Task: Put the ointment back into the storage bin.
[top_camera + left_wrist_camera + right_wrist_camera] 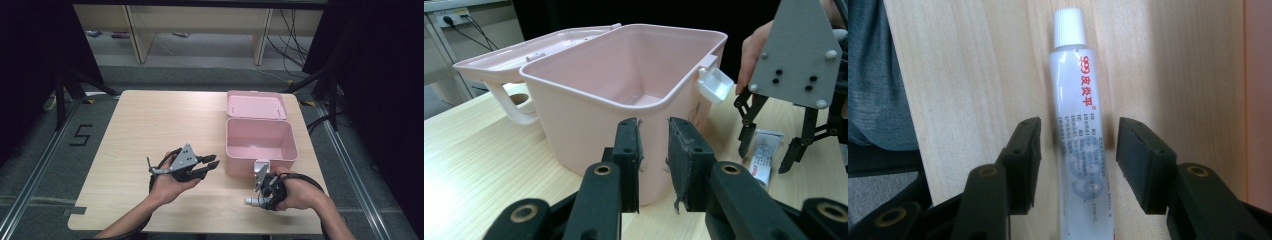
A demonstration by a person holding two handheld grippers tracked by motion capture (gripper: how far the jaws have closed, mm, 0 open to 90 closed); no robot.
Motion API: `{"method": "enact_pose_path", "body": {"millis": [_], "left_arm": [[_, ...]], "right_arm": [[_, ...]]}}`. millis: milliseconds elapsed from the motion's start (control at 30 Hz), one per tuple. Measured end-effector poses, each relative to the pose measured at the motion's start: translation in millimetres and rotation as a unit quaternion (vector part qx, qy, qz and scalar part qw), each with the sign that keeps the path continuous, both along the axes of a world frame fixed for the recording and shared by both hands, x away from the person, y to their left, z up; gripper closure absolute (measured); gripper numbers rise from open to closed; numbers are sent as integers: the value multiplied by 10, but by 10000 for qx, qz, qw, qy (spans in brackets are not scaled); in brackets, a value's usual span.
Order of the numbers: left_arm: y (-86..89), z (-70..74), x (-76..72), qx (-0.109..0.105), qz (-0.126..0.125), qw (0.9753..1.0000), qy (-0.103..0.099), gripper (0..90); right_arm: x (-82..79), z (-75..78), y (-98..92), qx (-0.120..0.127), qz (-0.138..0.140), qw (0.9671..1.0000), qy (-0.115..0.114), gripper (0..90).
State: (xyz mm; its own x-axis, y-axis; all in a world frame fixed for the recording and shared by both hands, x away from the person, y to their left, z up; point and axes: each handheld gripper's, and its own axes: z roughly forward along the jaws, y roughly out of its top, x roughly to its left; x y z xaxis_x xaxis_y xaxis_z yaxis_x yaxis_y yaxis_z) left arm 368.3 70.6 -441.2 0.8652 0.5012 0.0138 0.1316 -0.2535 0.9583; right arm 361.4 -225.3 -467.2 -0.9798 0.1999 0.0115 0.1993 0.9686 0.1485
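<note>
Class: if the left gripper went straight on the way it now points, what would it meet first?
Most likely the near wall of the open pink box, which lies directly beyond the left gripper; the gap between them is hard to judge.

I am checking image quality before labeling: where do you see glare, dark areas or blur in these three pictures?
High view: even light on the table, black surroundings at both sides, soft overall. Left gripper view: the pink box is sharp, and the background behind it is black. Right gripper view: the tube has a white sheen along its body, its small print is blurred, and the right tool is evenly lit.
</note>
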Motion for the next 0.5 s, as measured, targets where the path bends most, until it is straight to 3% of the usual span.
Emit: {"method": "enact_pose_path", "body": {"millis": [100, 267, 433, 467, 500], "left_arm": [[28, 0, 6, 3, 26, 10000, -9, 737], [74, -2, 9, 2, 92, 10000, -9, 735], [129, -15, 15, -14, 170, 9999, 12, 724], [153, -22, 20, 0, 184, 9998, 1, 724], [153, -22, 20, 0, 184, 9998, 1, 723]], "right_arm": [[19, -13, 2, -31, 158, 9999, 5, 545], [8, -13, 19, -180, 50, 9998, 86, 560], [28, -35, 41, -223, 194, 9995, 99, 592], [40, -42, 45, -332, 368, 9988, 0, 604], [40, -42, 45, -332, 368, 9988, 0, 604]]}}
